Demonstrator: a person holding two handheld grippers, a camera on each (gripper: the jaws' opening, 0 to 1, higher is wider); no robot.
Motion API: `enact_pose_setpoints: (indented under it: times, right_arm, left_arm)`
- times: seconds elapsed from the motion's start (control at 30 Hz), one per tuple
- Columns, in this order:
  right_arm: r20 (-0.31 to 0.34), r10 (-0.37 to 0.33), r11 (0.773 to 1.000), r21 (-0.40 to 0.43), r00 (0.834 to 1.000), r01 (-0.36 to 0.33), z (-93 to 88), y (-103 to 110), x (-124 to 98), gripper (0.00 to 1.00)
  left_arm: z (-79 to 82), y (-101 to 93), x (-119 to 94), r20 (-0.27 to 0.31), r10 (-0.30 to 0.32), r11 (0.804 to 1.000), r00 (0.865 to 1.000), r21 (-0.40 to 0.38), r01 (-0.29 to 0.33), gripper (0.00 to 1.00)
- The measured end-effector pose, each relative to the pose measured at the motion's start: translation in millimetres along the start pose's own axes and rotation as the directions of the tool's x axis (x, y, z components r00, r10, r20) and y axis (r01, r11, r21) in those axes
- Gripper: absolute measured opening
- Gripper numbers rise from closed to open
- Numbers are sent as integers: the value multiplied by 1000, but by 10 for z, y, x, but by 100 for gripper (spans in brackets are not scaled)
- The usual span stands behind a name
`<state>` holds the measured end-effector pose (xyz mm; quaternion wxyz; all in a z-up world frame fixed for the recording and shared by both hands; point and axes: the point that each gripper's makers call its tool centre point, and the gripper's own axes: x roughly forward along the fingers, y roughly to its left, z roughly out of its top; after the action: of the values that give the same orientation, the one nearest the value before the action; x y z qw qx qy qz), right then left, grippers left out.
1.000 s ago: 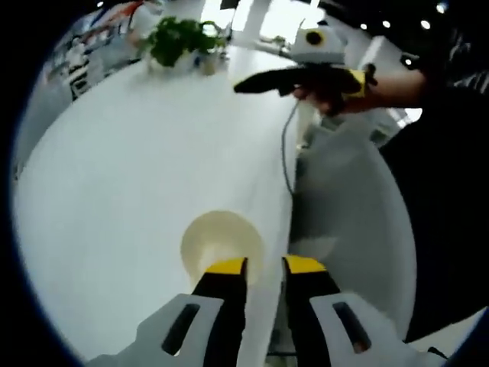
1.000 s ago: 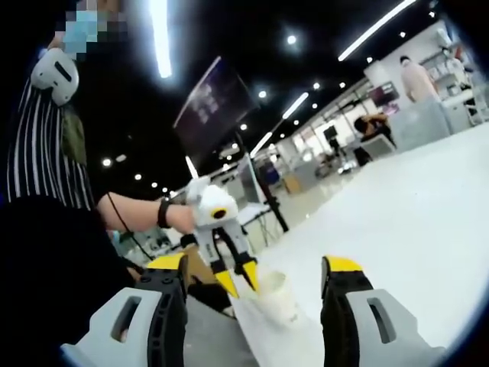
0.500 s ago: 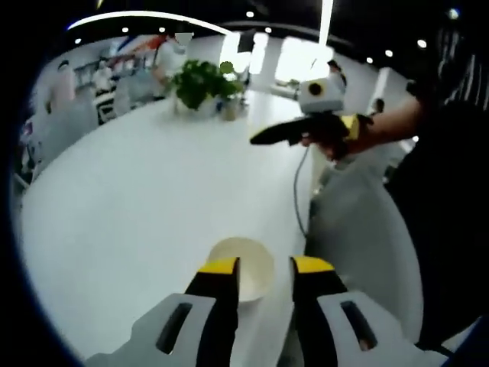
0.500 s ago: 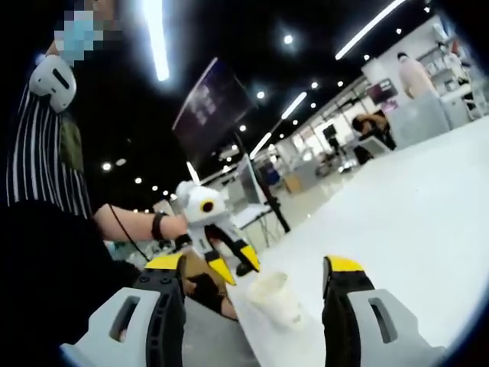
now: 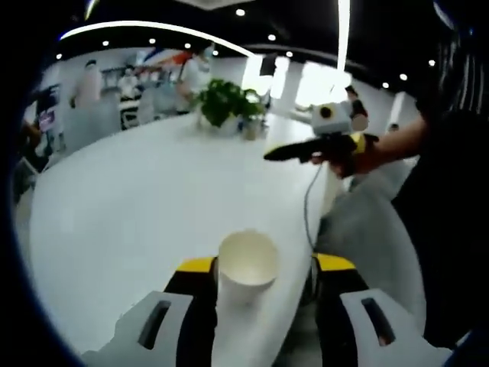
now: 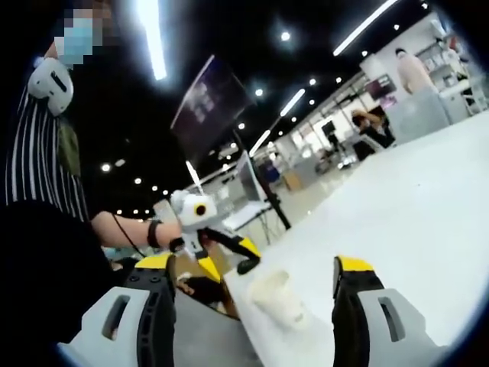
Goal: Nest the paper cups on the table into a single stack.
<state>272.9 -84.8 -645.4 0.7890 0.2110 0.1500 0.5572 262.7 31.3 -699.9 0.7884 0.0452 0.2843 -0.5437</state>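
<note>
Left gripper view: our left gripper (image 5: 261,269) straddles the paper cup (image 5: 246,264), jaws spread and not yet pinching; the cup stands upright at the tabletop's (image 5: 137,199) near edge. Close squarely on its wall. Right gripper view: the right gripper (image 6: 256,271) hangs wide apart and empty, with the cup (image 6: 276,298) between its tips.

Bright ceiling strip lights (image 6: 150,34), glare washing the white table (image 5: 137,191), soft blur, fisheye-warped edges
</note>
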Motion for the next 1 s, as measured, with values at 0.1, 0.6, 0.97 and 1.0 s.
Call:
enact_pose_setpoints:
  times: [0.1,0.6,0.97,1.0]
  right_arm:
    - [-11,3,1000,-1,1000,-3,-25,0,12,87]
    - [-146,-12,999,-50,989,4,-303,-77,75,91]
    - [-296,-38,988,-154,954,-9,-606,-277,151,84]
    - [-309,-37,987,-158,950,-13,-639,-279,162,84]
  left_arm:
    - [2,31,-27,24,23,1000,999,-16,-22,61]
    - [5,101,-8,114,59,998,992,-3,-59,85]
    - [-233,205,50,98,66,997,993,37,-70,72]
    - [-249,217,55,103,67,997,992,39,-71,72]
